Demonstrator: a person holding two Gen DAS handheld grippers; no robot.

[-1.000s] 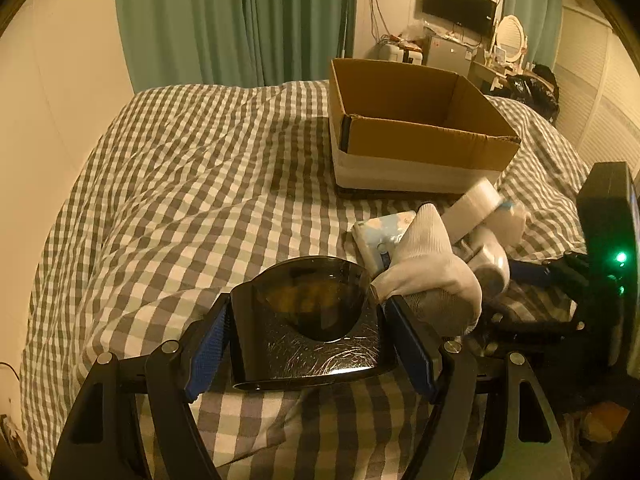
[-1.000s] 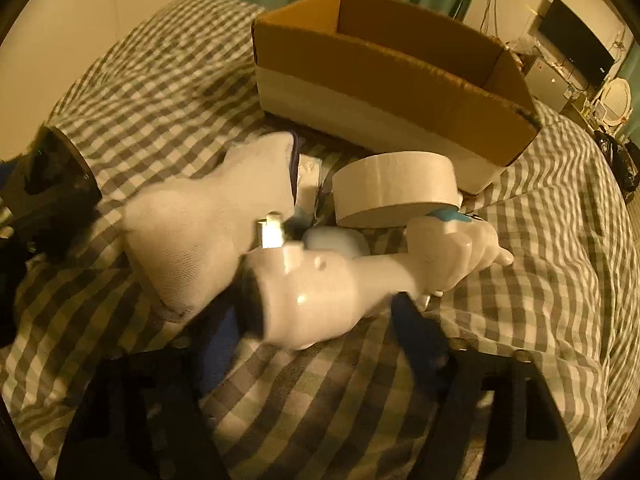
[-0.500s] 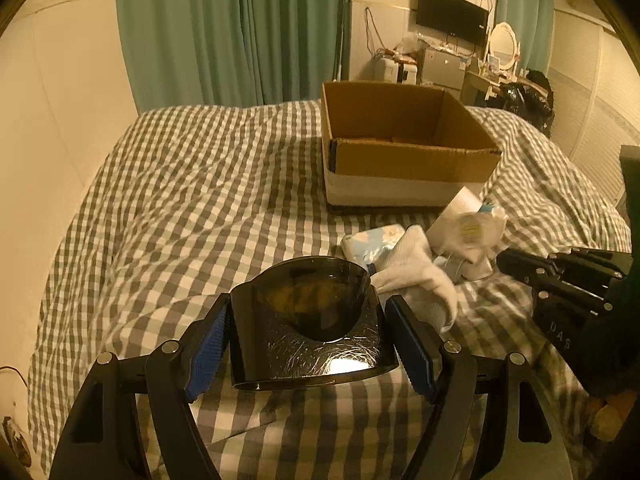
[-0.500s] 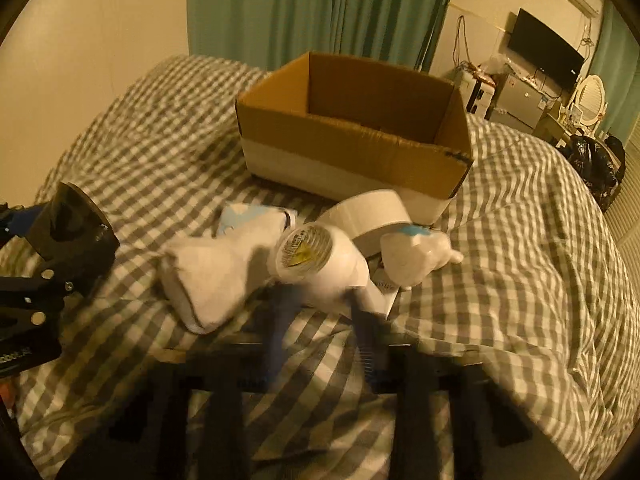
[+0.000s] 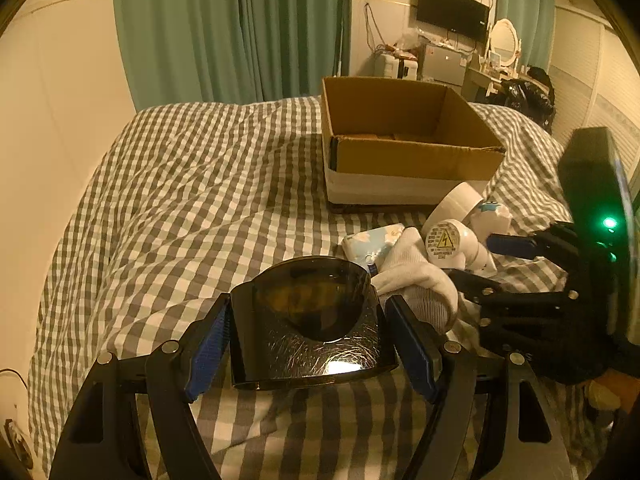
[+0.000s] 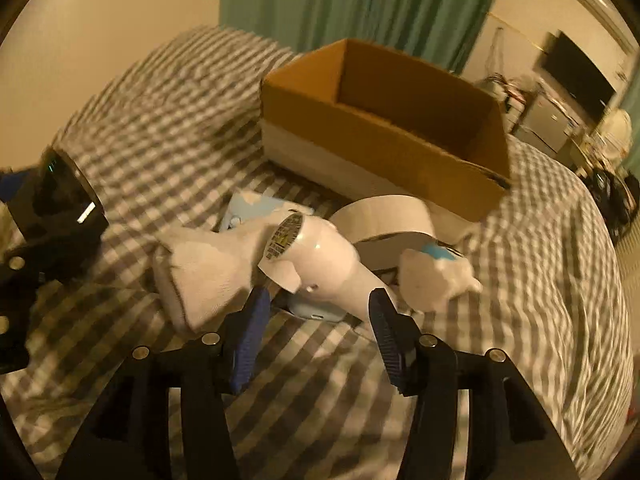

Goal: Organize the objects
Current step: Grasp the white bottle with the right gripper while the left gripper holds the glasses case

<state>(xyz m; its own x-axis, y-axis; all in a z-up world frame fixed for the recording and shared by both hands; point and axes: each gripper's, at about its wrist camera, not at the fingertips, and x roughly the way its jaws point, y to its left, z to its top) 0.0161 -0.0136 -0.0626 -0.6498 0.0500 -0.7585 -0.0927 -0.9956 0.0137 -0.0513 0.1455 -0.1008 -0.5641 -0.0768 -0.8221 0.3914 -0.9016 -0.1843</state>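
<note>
My left gripper [image 5: 308, 332] is shut on a dark glossy cup [image 5: 308, 324] and holds it over the checked bed. It also shows at the left edge of the right wrist view [image 6: 60, 208]. My right gripper [image 6: 316, 312] is open, its blue pads on either side of a white hair dryer [image 6: 320, 256] without clamping it. The dryer [image 5: 452, 240] lies in a pile with a white sock [image 6: 208, 268], a white tape roll [image 6: 384, 216] and a small white bottle [image 6: 432, 276]. An open cardboard box [image 5: 404, 140] stands behind the pile.
A blue-and-white tissue pack [image 5: 372, 240] lies under the sock. The checked bedspread [image 5: 192, 184] is rumpled to the left. Green curtains [image 5: 224, 28], a TV [image 5: 452, 12] and a cluttered dresser stand beyond the bed.
The right gripper drew back, then came in again around the hair dryer, which now lies turned with its label end up. The left gripper kept hold of the cup.
</note>
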